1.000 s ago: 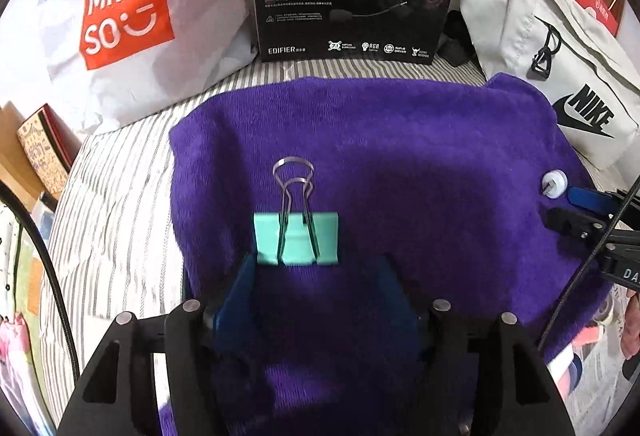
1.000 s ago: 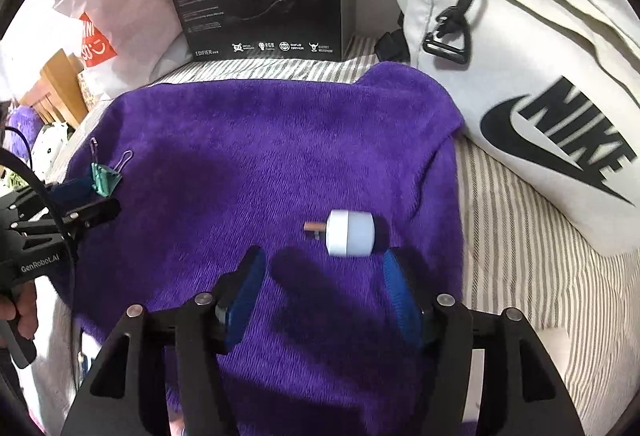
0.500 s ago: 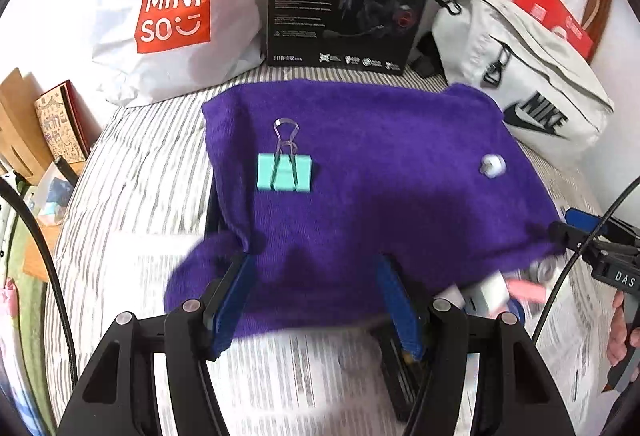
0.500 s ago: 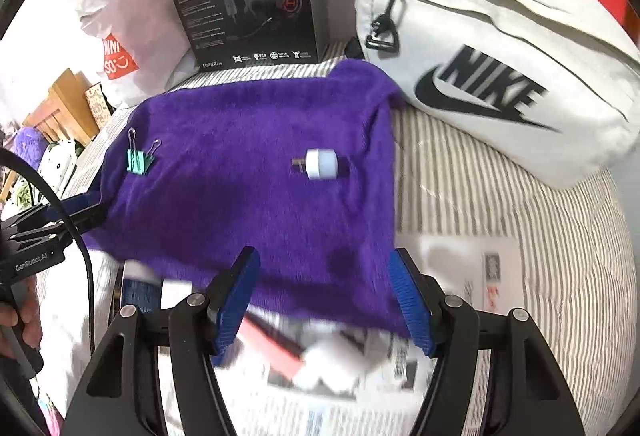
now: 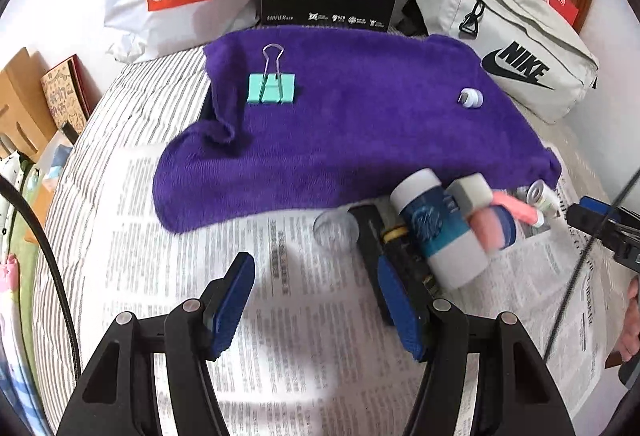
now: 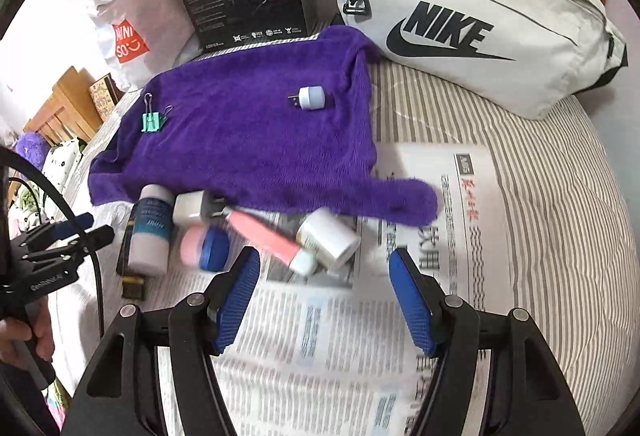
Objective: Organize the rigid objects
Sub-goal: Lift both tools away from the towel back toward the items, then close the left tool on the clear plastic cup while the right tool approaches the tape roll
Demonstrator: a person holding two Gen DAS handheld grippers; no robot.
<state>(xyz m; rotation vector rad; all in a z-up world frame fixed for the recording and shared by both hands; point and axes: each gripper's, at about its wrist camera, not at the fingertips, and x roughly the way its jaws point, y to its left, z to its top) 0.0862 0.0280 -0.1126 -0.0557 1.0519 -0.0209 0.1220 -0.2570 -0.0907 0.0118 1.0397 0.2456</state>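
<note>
We hold both grippers over bare newspaper (image 5: 304,316), near the towel's (image 5: 360,140) front edge. Our left gripper (image 5: 316,300) has its jaws apart with nothing between them; the right gripper (image 6: 324,296) likewise stands open and empty. The clip (image 5: 271,87) lies near the towel's left edge, the USB lamp (image 6: 311,98) near its right edge, well apart. A clutter of bottles (image 6: 149,232) crowds the towel's front edge, leaving open paper on either side.
</note>
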